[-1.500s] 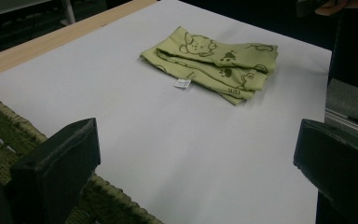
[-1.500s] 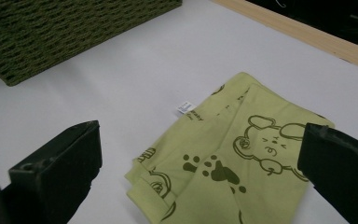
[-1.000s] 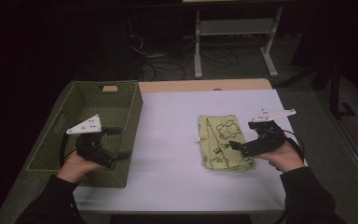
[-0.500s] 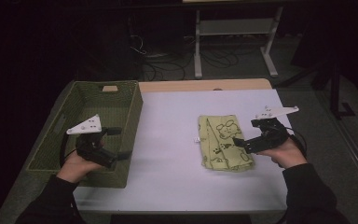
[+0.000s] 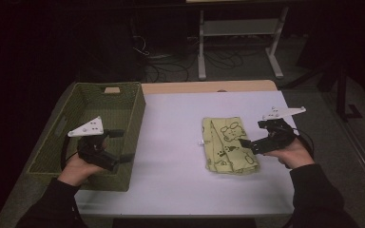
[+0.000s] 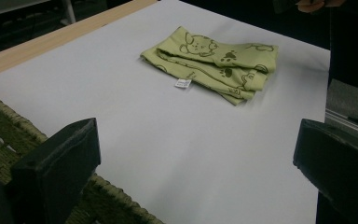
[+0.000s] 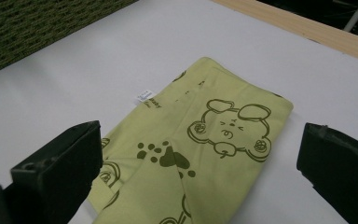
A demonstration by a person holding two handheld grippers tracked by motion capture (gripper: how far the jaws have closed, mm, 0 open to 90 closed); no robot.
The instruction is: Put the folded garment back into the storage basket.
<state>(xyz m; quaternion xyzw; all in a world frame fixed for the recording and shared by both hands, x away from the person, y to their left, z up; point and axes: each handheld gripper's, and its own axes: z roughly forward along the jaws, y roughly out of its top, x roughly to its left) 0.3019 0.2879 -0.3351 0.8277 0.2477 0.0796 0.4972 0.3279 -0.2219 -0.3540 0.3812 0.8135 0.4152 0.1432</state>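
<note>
The folded cloth, yellow-green with printed bears and paw marks, lies flat on the white counter a little right of its middle, well apart from the basket at the left edge. A small white label sticks out from the fold on the side towards the basket.

The right hand-held gripper sits at the cloth's right edge, its jaws wide apart and nothing between them; in the right gripper view the cloth lies between and beyond the two jaws. The step in hand looks like the reach for a grasp. To do it well, the person should probably bring the lower jaw down to the counter and slide it under the whole stack at the near edge, so that all layers are pinched together and the fold does not fall open on lifting. A bite taken well in from the edge would hold more surely than one on a corner.

The left hand-held gripper hovers over the basket's right wall, jaws also wide and empty.

Counted: one cloth, one label, one basket, one counter, two hand-held grippers, each held in one hand. Whether anything lies inside the basket cannot be told for sure.
</note>
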